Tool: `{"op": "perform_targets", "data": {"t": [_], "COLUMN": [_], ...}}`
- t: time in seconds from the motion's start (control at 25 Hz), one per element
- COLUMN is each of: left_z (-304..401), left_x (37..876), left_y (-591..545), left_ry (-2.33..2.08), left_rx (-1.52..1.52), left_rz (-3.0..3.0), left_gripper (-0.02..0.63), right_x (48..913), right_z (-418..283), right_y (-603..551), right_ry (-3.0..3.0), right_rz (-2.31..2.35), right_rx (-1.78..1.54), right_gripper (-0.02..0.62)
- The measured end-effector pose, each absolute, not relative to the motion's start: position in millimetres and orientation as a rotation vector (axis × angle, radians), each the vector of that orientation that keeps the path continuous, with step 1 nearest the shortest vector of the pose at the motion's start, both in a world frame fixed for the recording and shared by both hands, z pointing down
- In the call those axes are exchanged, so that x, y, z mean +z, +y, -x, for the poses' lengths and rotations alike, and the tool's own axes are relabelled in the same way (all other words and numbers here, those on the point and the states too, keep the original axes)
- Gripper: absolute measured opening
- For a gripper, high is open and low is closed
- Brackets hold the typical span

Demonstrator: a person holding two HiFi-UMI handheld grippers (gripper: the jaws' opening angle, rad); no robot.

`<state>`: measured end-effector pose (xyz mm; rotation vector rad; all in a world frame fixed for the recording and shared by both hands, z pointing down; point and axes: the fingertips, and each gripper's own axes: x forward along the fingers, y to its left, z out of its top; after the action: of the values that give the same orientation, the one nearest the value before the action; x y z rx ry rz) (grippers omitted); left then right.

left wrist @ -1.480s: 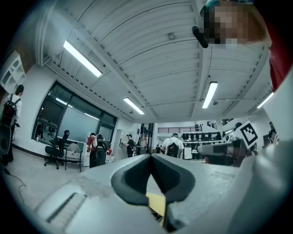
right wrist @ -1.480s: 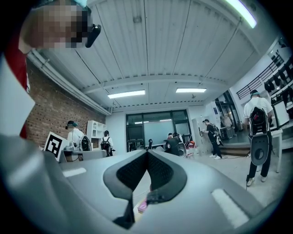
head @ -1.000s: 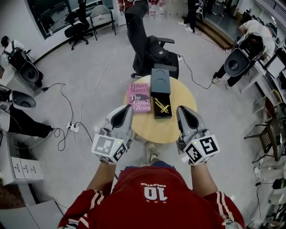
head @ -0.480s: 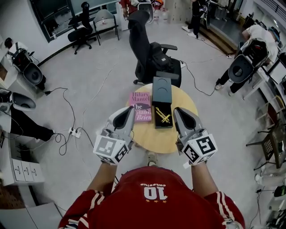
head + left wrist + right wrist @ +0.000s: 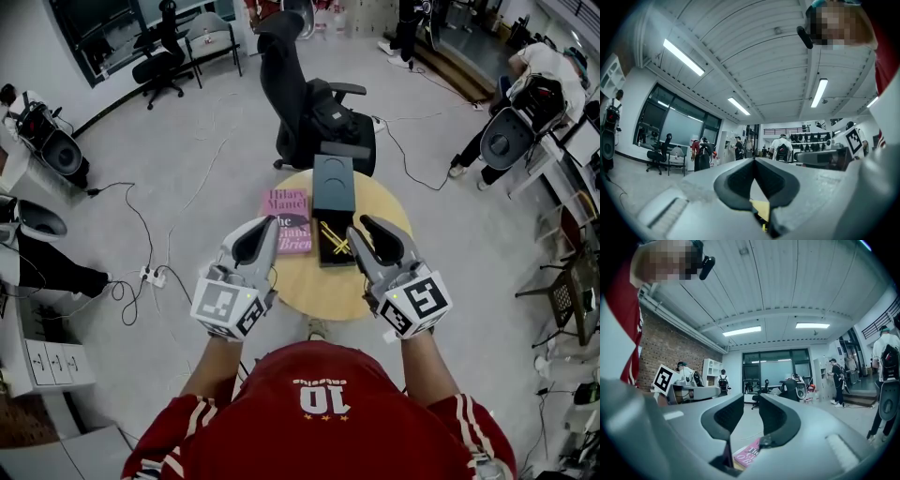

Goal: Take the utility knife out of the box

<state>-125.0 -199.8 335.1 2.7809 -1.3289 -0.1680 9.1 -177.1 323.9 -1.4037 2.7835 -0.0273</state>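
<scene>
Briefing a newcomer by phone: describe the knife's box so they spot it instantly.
Find the round wooden table before the black office chair. On it lie a pink book and, right of it, the dark box. Only the box is open, lid toward the chair, a yellow knife inside.

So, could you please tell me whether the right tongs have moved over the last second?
Yes. In the head view the right tongs have swung leftward, closer to the open box, and have just been opening, with nothing between them.

Yellow utility knife (image 5: 334, 238), lying diagonally in open dark box (image 5: 334, 186); box on round table (image 5: 309, 281)
</scene>
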Motion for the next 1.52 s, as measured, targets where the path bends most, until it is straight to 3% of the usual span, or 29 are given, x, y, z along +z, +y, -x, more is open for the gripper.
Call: {"op": "perform_targets", "data": {"t": [0.68,1.16,1.52], "left_z": [102,90,94], "left_x": [370,396,416], "left_y": [-218,-233,-246], "left_ry": [-1.261,-1.243,-1.264], "left_rx": [-0.08,0.006,0.068], "left_rz": [-2.75,-2.72,-2.67], "left_gripper": [0.003,0.003,0.003], "right_x": [395,552,658], "right_z": [-38,-58,-54], "right_y": [-218,-256,-254], "right_ry": [2.911,3.221,3.65], "right_rz": [1.523,1.555,1.369], "right_rx": [-0.054,-0.334,-0.225], "right_gripper": [0.12,0.129,0.13]}}
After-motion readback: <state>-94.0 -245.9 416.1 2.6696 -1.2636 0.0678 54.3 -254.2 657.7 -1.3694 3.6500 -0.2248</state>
